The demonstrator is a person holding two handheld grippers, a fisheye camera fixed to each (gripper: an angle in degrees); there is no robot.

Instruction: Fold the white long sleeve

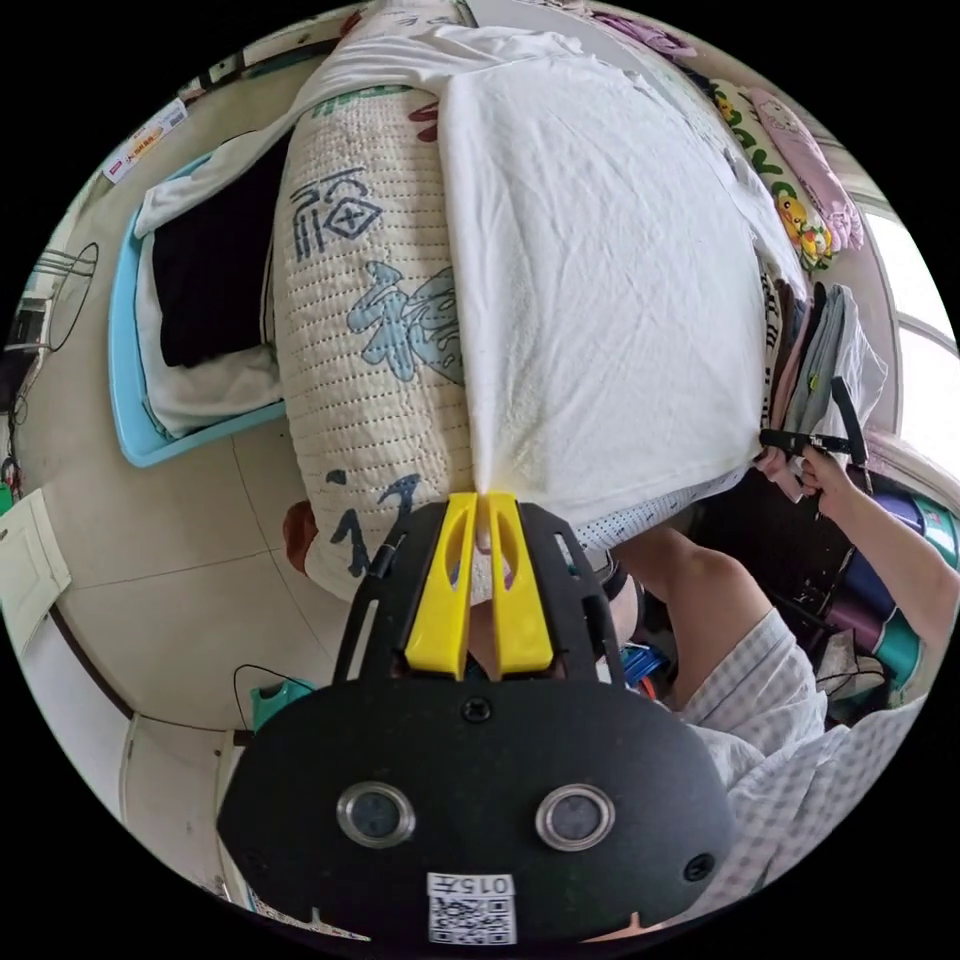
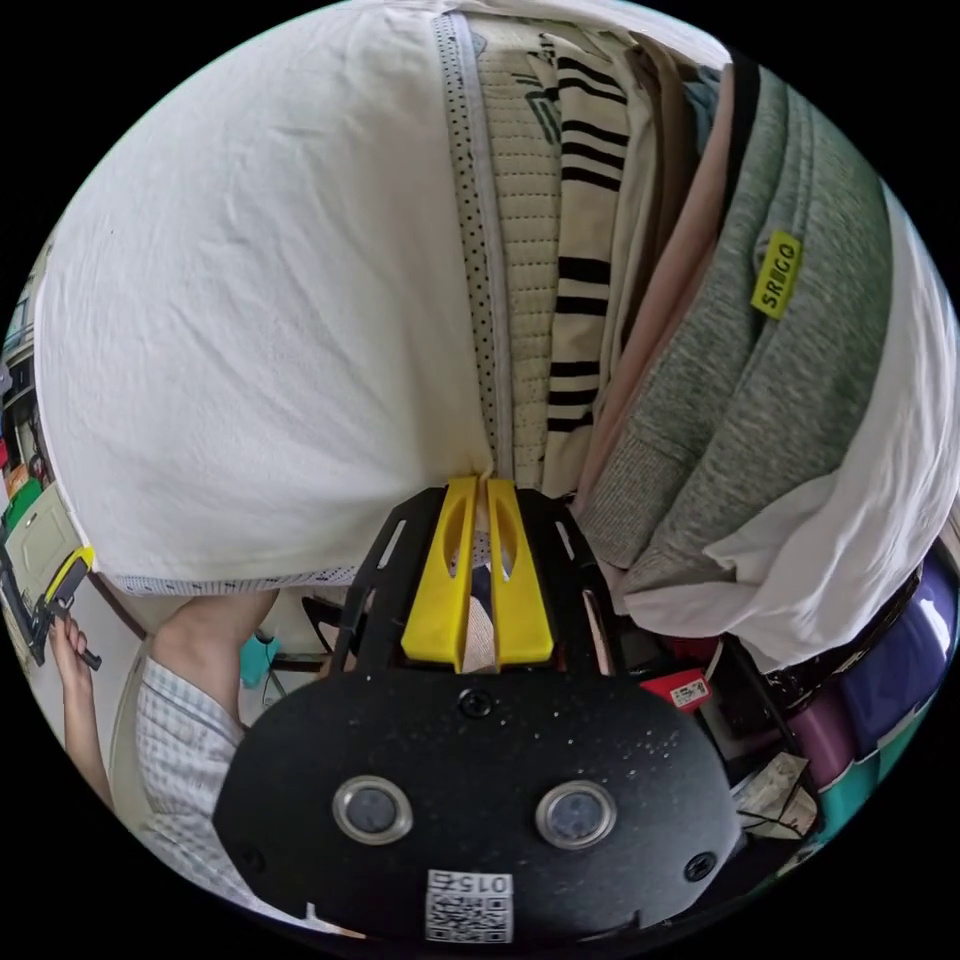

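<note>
You held the white long sleeve (image 1: 600, 270) by its near edge with both tools, and the coming move turned on that: the garment lay ahead of each gripper, toward 12 o'clock in both views, spread flat over the quilted bed cover (image 1: 350, 330) with its long axis running away from you. In the left gripper view, the left gripper (image 1: 482, 500) had its yellow jaws closed to a narrow slit on one near corner of the cloth, which rose from the pinch in a taut crease. In the right gripper view, the right gripper (image 2: 487, 485) pinched the opposite near corner in the same way, jaws nearly touching with fabric between them. Each hand stood at its own corner, so neither was nearer (judged from the even tension along the hem). The other tool appeared at 3 o'clock in the left gripper view and at 9 o'clock in the right gripper view, gripped by your hand (image 1: 825, 470). The shirt fabric was a thin, matte knit with fine wrinkles, and would likely drape and slide easily. The cover beneath was stitched in a grid, cream with blue printed figures. A stack of folded clothes (image 2: 700, 380) lay just beside the shirt at 1 o'clock in the right gripper view: a striped piece, a pink piece and a grey ribbed one.
</note>
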